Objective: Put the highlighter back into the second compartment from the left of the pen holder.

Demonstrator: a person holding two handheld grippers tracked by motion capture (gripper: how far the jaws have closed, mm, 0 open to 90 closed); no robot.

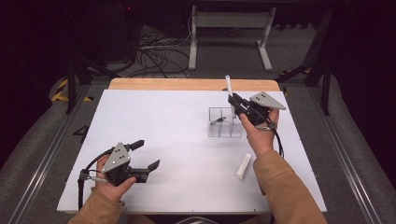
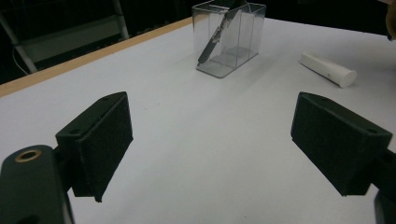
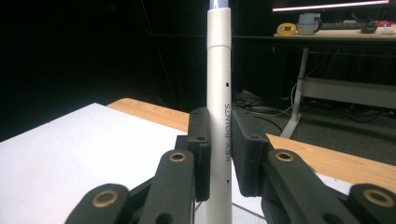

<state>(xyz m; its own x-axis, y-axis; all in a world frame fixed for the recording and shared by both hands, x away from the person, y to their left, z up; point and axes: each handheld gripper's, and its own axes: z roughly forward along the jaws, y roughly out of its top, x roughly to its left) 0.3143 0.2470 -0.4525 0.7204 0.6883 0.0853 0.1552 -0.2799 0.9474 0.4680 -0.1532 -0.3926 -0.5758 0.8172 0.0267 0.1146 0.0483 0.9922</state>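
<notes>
Left tool (image 1: pixel 147 155): sitting at lower left of the high view, just over the white tabletop (image 1: pixel 163 126), jaws spread wide and gripping nothing.
Clear plastic divided box (image 1: pixel 224 122): standing right of centre on the tabletop, a dark pen (image 2: pixel 215 33) leaning tilted inside one compartment.
Right tool (image 1: pixel 233 102): hovering over the box's far right edge, jaws clamping a white cylindrical marker (image 3: pixel 219 93) printed "KEY POINTS", held upright.
White cap-like tube (image 1: pixel 243 166): lying flat at lower right, near the right sleeve, apart from the box.
</notes>
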